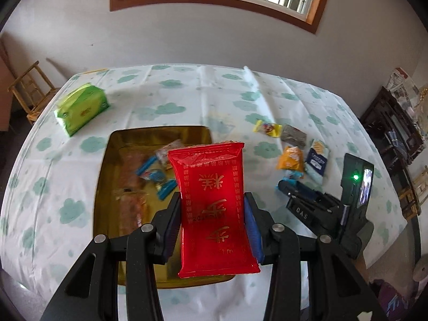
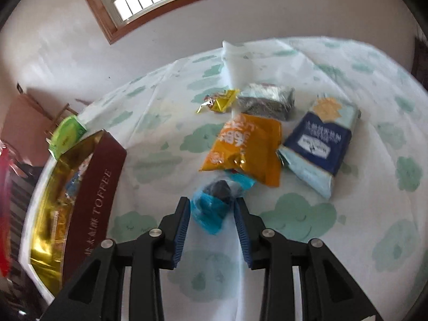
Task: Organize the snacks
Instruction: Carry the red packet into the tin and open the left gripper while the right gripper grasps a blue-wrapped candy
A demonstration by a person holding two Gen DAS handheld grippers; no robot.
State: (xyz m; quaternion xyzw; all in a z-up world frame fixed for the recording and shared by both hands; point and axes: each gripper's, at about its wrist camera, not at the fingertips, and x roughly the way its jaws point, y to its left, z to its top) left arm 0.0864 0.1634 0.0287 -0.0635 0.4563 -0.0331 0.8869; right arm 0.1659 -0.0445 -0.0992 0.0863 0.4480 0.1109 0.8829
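Note:
My left gripper (image 1: pixel 212 200) is shut on a red snack packet (image 1: pixel 211 203) with gold characters and holds it above the gold-lined toffee box (image 1: pixel 107 187), which holds several snacks. My right gripper (image 2: pixel 212 203) has its pads against both sides of a small blue-wrapped snack (image 2: pixel 214 206) on the tablecloth. Just beyond it lie an orange packet (image 2: pixel 246 147), a navy and pale blue packet (image 2: pixel 318 144), a silver-grey packet (image 2: pixel 267 101) and a yellow-wrapped candy (image 2: pixel 219 100). The right gripper also shows in the left wrist view (image 1: pixel 283 186), right of the box.
The round table (image 1: pixel 187 93) has a white cloth with green clouds. A green tissue pack (image 1: pixel 81 108) lies at its far left. The box's dark red wall (image 2: pixel 93 203) stands left of my right gripper. A wooden chair (image 1: pixel 29 91) and a dark cabinet (image 1: pixel 388 133) flank the table.

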